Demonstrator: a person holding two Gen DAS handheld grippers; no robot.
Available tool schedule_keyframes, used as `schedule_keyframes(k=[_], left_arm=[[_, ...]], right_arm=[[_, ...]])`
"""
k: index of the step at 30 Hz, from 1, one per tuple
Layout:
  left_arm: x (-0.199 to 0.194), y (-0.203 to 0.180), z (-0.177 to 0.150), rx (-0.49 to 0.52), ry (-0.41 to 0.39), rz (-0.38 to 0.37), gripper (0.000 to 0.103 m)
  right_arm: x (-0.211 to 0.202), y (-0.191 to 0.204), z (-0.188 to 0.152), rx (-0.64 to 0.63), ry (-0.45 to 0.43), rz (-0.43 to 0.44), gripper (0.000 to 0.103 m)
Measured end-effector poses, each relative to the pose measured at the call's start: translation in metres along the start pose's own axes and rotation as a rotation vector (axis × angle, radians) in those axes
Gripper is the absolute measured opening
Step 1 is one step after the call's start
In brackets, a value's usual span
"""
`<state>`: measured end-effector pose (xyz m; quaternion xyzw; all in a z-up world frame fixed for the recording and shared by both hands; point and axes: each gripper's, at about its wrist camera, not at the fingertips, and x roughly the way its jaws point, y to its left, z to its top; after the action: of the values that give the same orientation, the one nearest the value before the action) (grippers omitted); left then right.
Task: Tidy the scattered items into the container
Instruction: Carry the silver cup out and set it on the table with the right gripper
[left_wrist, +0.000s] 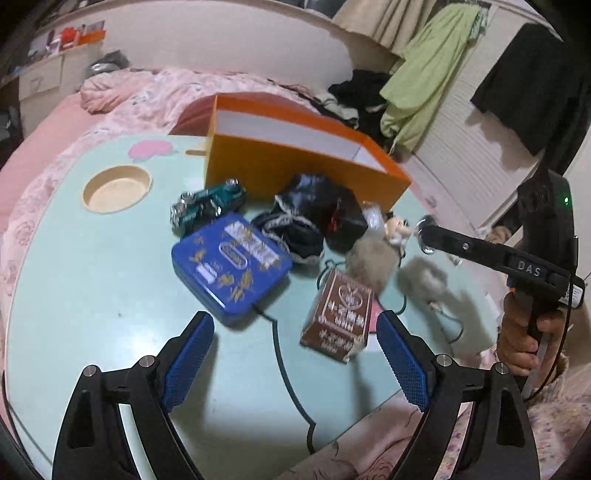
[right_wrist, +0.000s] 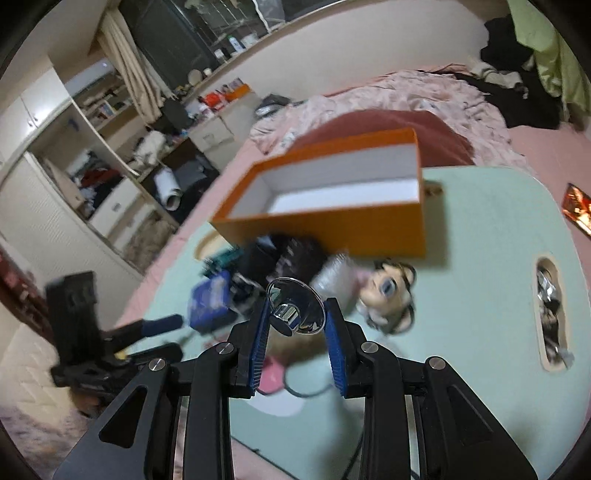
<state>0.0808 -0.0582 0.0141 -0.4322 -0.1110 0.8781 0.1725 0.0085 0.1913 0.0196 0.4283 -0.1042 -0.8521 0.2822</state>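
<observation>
An open orange box (left_wrist: 295, 166) with a white inside stands at the back of the pale green table (left_wrist: 92, 258); it also shows in the right wrist view (right_wrist: 332, 221). In front of it lie a blue tin (left_wrist: 231, 264), a brown packet (left_wrist: 338, 314), a green toy car (left_wrist: 207, 206), black lace-trimmed cloth (left_wrist: 310, 218), grey fur balls (left_wrist: 369, 258) and a doll head (right_wrist: 391, 291). My left gripper (left_wrist: 295, 354) is open and empty above the table's near side. My right gripper (right_wrist: 295, 321) is shut on a clear suction cup with a chrome knob (right_wrist: 291, 310), held above the table.
A round cup recess (left_wrist: 116, 188) is sunk in the table's left. A black cable (left_wrist: 284, 369) runs across the table front. An oval slot (right_wrist: 550, 314) holds small items. A pink bed (left_wrist: 147, 92) lies behind. Clothes (left_wrist: 424, 85) hang at the right.
</observation>
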Motion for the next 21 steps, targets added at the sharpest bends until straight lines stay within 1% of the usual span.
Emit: schedule_keyframes(k=[1,3,4,5,7,9,10,12,15,16,17,19,21], left_arm=[[0.0,-0.002,-0.001,0.002,0.004,0.01,0.089],[0.002,-0.005,-0.004,0.011,0.017,0.04,0.09],[0.004,-0.007,-0.006,0.018,0.029,0.054,0.09],[0.006,-0.008,-0.007,0.027,0.039,0.064,0.091],[0.006,-0.01,-0.011,0.045,0.042,0.081,0.091],[0.004,-0.011,-0.013,0.051,0.046,0.102,0.093],[0.004,-0.011,-0.013,0.053,0.047,0.113,0.094],[0.006,-0.012,-0.016,0.067,0.051,0.158,0.098],[0.012,-0.017,-0.022,0.128,0.068,0.288,0.102],[0.013,-0.019,-0.024,0.148,0.07,0.316,0.103],[0.012,-0.02,-0.026,0.161,0.058,0.319,0.103],[0.01,-0.019,-0.026,0.156,0.058,0.311,0.103],[0.01,-0.017,-0.025,0.151,0.058,0.313,0.103]], right_arm=[[0.001,0.002,-0.004,-0.01,-0.007,-0.034,0.032],[0.006,0.006,-0.008,-0.033,-0.02,-0.098,0.04],[0.009,0.008,-0.01,-0.039,-0.02,-0.122,0.051],[0.012,0.01,-0.011,-0.044,-0.028,-0.144,0.055],[0.012,0.013,-0.017,-0.052,-0.068,-0.171,0.055],[0.009,0.017,-0.027,-0.057,-0.09,-0.183,0.06],[0.008,0.02,-0.033,-0.066,-0.094,-0.177,0.065],[0.006,0.029,-0.048,-0.099,-0.091,-0.181,0.067],[0.002,0.043,-0.062,-0.183,-0.085,-0.239,0.067],[0.001,0.045,-0.065,-0.199,-0.083,-0.253,0.067],[-0.002,0.046,-0.067,-0.208,-0.08,-0.258,0.069],[-0.003,0.044,-0.074,-0.216,-0.063,-0.255,0.072],[0.001,0.045,-0.084,-0.235,-0.023,-0.266,0.073]])
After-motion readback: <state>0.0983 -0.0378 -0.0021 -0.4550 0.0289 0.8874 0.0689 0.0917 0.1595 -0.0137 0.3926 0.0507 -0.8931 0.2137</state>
